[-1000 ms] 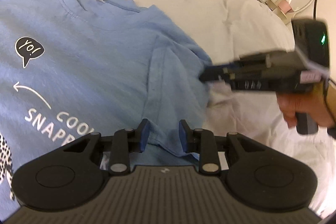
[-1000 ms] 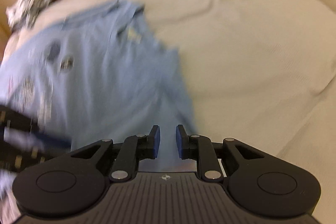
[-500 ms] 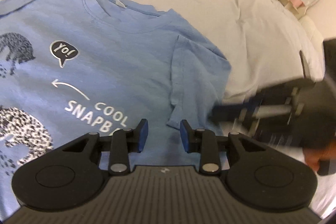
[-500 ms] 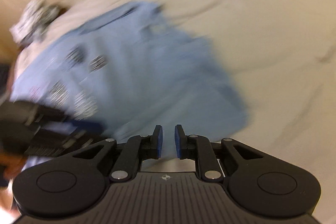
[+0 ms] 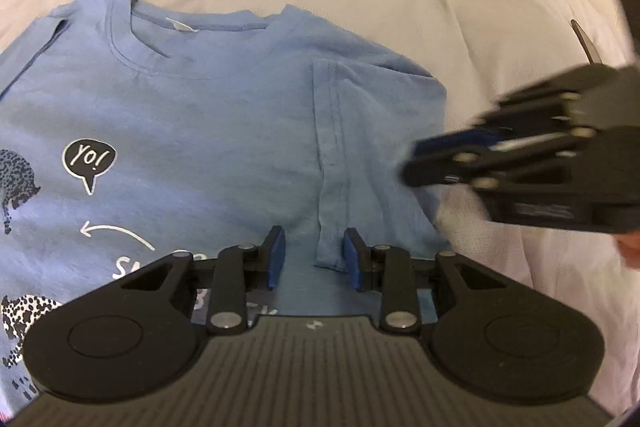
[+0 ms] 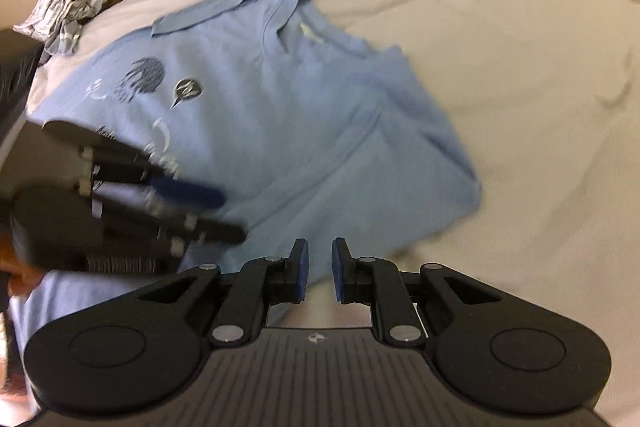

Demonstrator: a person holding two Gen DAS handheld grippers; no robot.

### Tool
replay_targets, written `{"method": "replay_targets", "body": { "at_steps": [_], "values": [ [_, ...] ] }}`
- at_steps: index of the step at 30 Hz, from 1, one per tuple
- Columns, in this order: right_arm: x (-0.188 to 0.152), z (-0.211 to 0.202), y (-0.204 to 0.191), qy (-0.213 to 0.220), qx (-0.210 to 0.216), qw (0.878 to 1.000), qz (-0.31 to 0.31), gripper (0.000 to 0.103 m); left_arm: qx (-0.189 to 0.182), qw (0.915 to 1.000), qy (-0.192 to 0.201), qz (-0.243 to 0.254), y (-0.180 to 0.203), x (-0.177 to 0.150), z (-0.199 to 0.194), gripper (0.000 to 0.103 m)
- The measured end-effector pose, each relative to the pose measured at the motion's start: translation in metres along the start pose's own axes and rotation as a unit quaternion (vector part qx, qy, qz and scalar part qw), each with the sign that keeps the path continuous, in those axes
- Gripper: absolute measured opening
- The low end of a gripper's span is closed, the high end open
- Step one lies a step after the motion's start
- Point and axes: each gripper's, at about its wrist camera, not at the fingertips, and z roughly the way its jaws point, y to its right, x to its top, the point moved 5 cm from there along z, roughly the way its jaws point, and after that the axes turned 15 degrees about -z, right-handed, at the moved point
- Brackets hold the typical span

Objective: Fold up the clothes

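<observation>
Sleeve [image 5: 372, 131] now folded inward, mid-frame | t-shirt [image 5: 200, 115] soft, limp; take at hem | left gripper [image 5: 314, 253] and right gripper [image 6: 318, 269] released, empty.

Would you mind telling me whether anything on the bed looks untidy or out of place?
Mostly tidy. The blue T-shirt lies flat on the white bedcover, one sleeve already folded in over the chest. The odd bit is a crumpled patterned cloth bunched up past the shirt's far sleeve, unfolded, with something dark tucked behind it.
</observation>
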Motion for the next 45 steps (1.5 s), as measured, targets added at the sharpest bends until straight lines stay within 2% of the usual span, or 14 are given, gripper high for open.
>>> {"method": "replay_targets", "body": {
  "at_steps": [3,4,6,10,12,14,21,27,31,34,38,41,43,45],
  "values": [
    [0.004,0.027,0.004,-0.012,-0.007,0.999,-0.037,0.015,-0.001,1.0000,0.005,-0.007,-0.004,-0.003,-0.008,0.028],
    [0.002,0.032,0.010,-0.022,-0.023,0.999,-0.037,0.015,-0.001,0.9999,0.007,-0.013,-0.007,-0.003,-0.011,0.028],
    [-0.006,0.035,0.026,-0.037,-0.064,0.997,-0.015,0.015,0.002,0.9996,0.009,-0.027,-0.013,-0.003,-0.020,0.027],
    [-0.020,0.011,0.040,-0.046,-0.087,0.995,0.028,0.016,0.018,0.9986,0.012,-0.047,-0.021,-0.008,-0.046,0.028],
    [-0.026,-0.004,0.033,-0.048,-0.077,0.995,0.034,0.019,0.029,0.9983,0.009,-0.050,-0.026,-0.014,-0.062,0.028],
    [-0.032,-0.020,0.019,-0.046,-0.065,0.996,0.038,0.029,0.041,0.9977,0.005,-0.054,-0.033,-0.023,-0.081,0.028],
    [-0.037,-0.074,-0.056,-0.024,-0.007,0.998,0.053,0.034,0.088,0.9949,0.000,-0.048,-0.074,-0.051,-0.156,0.034],
    [-0.032,-0.103,-0.116,-0.007,0.013,0.999,0.039,0.040,0.134,0.9907,-0.016,-0.017,-0.142,-0.066,-0.210,0.041],
    [-0.029,-0.111,-0.143,-0.008,0.004,0.999,0.051,0.046,0.142,0.9894,-0.022,0.021,-0.197,-0.067,-0.236,0.053],
    [-0.025,-0.106,-0.162,-0.014,-0.020,0.998,0.063,0.048,0.133,0.9881,-0.020,0.075,-0.240,-0.064,-0.246,0.063],
    [-0.016,-0.098,-0.192,-0.035,-0.068,0.993,0.091,0.048,0.113,0.9815,-0.026,0.152,-0.296,-0.060,-0.253,0.065],
    [-0.009,-0.098,-0.221,-0.048,-0.096,0.986,0.124,0.054,0.106,0.9702,-0.023,0.217,-0.328,-0.061,-0.263,0.075],
    [-0.005,-0.093,-0.245,-0.063,-0.103,0.983,0.139,0.058,0.097,0.9557,-0.023,0.277,-0.339,-0.073,-0.265,0.080],
    [0.000,-0.086,-0.268,-0.077,-0.098,0.981,0.146,0.058,0.088,0.9367,-0.025,0.338,-0.348,-0.086,-0.265,0.080]
  ]
}}
